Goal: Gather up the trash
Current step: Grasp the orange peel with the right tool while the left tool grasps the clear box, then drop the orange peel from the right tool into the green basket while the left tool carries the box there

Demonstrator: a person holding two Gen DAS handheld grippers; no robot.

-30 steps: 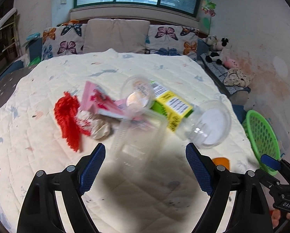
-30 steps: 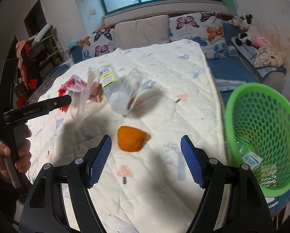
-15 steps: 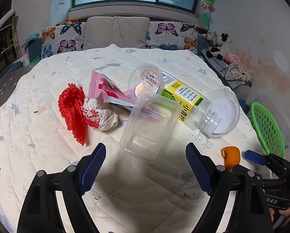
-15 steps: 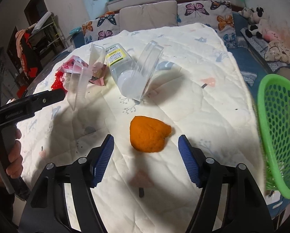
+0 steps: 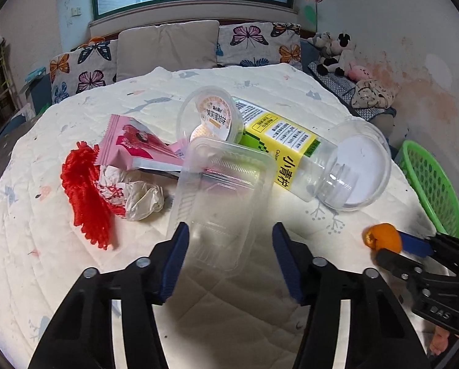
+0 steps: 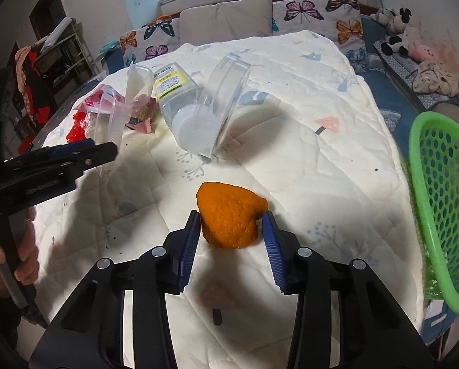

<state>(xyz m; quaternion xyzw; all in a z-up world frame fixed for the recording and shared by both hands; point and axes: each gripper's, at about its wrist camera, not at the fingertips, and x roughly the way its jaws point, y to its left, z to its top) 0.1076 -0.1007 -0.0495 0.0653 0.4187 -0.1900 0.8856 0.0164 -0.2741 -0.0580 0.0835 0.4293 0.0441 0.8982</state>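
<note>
Trash lies on a quilted bed. My left gripper (image 5: 229, 247) is open, its jaws either side of the near end of a clear plastic tray (image 5: 220, 196). Behind it lie a clear cup (image 5: 209, 117), a yellow-labelled bottle (image 5: 286, 153), a round clear lid (image 5: 363, 166), a pink wrapper (image 5: 137, 149), crumpled paper (image 5: 137, 192) and red fringe (image 5: 86, 190). My right gripper (image 6: 231, 233) is open around an orange peel (image 6: 229, 215), fingers close to its sides. The peel also shows in the left wrist view (image 5: 383, 236).
A green mesh basket (image 6: 441, 203) stands off the bed's right edge, also in the left wrist view (image 5: 429, 181). Butterfly pillows (image 5: 251, 43) line the headboard. Soft toys (image 5: 337, 52) lie by the right wall. A clothes rack (image 6: 36, 70) stands at left.
Both grippers moved forward and narrowed. The left one now straddles the clear tray's near end; the right one now brackets the orange peel.
</note>
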